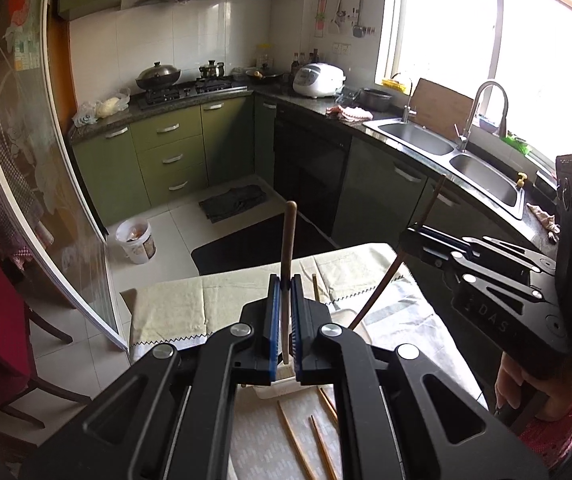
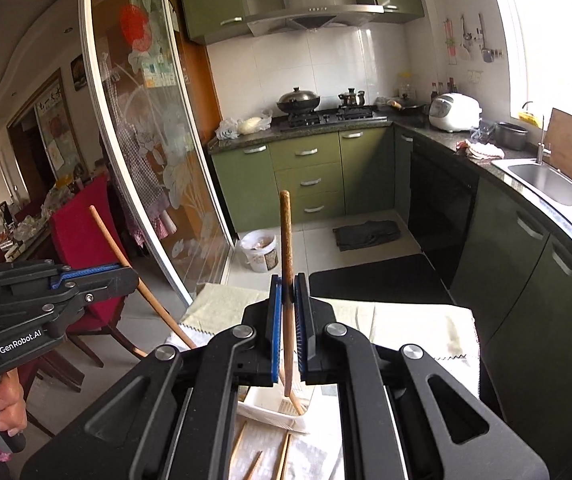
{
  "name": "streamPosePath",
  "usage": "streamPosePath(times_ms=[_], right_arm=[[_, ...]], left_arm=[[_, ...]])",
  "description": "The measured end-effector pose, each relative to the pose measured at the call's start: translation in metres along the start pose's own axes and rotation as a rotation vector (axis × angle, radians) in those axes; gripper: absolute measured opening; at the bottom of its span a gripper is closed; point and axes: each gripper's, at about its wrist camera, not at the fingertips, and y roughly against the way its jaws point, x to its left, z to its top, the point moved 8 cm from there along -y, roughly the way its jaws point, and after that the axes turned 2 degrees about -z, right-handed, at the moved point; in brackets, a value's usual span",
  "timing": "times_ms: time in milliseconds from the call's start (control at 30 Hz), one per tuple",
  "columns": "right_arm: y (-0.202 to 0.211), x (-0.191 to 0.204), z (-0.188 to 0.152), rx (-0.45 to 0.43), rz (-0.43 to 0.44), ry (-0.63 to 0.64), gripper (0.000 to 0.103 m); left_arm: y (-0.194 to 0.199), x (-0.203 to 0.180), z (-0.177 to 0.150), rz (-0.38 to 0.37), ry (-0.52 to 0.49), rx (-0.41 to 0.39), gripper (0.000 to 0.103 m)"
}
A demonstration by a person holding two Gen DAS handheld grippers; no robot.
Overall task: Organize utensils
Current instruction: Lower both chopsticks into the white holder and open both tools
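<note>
Clamping one chopstick (image 1: 287,264) each, left tongs (image 1: 284,312), right tongs (image 2: 288,312); white tray (image 2: 269,406) below

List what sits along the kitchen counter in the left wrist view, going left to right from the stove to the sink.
Lidded wok → kettle → frying pan → white rice cooker → dark pot → wooden cutting board → sink faucet.
</note>
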Motion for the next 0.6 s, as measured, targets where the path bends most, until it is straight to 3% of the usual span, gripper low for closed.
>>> streamPosePath(times_ms=[233,300,367,433,500,600], right_arm=[[-0.053,-0.003,-0.055,0.122,-0.011,0.02,0.007],[-0.058,-0.003,-0.063,0.135,-0.006,0.021,0.008],[-0.059,-0.003,-0.07,0.14,-0.006,0.026,0.01],[-0.055,-0.002,-0.072,0.134,-0.011,0.03,0.011],[-0.048,-0.003,-0.073,0.128,-0.007,0.03,0.018],[-0.025,0.001,-0.074,0.098,0.007,0.024,0.02]], left_arm=[[-0.049,0.007,-0.044,-0.007,0.013,0.12,0.006],[-0.052,0.009,-0.048,-0.009,0.016,0.132,0.01],[-0.05,0.009,-0.048,-0.01,0.02,0.13,0.02],[-0.043,0.008,-0.047,-0.01,0.015,0.12,0.021],[-0.033,0.006,-0.048,-0.017,0.013,0.114,0.024],[-0.013,0.002,-0.054,-0.032,0.009,0.101,0.037]])
